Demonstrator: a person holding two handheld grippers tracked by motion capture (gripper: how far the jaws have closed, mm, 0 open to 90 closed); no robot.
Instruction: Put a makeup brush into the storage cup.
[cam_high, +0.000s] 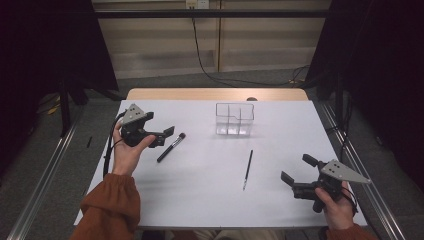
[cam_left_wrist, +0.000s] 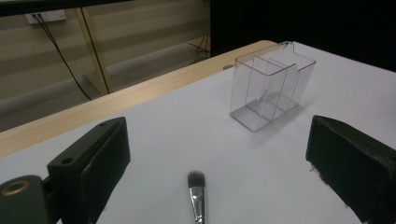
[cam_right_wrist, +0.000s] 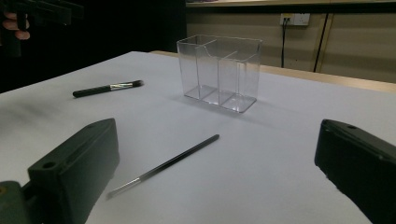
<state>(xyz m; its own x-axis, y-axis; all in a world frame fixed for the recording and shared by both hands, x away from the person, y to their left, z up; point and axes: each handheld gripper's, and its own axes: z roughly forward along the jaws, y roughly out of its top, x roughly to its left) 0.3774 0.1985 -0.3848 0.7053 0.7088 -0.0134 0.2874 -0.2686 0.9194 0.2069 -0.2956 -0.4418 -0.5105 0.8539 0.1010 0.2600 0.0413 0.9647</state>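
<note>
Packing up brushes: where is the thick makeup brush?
In the high view, the makeup brush lies left of centre on the white table, just beside the open left claw, left of the clear organizer.

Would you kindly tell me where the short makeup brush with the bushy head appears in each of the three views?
High view: the makeup brush lies left of centre, just right of the left tongs.
Left gripper view: its bristle head shows at bottom centre, between the open jaws.
Right gripper view: it lies at upper left, far across the white table.
Shared landmark: the clear organizer.
</note>
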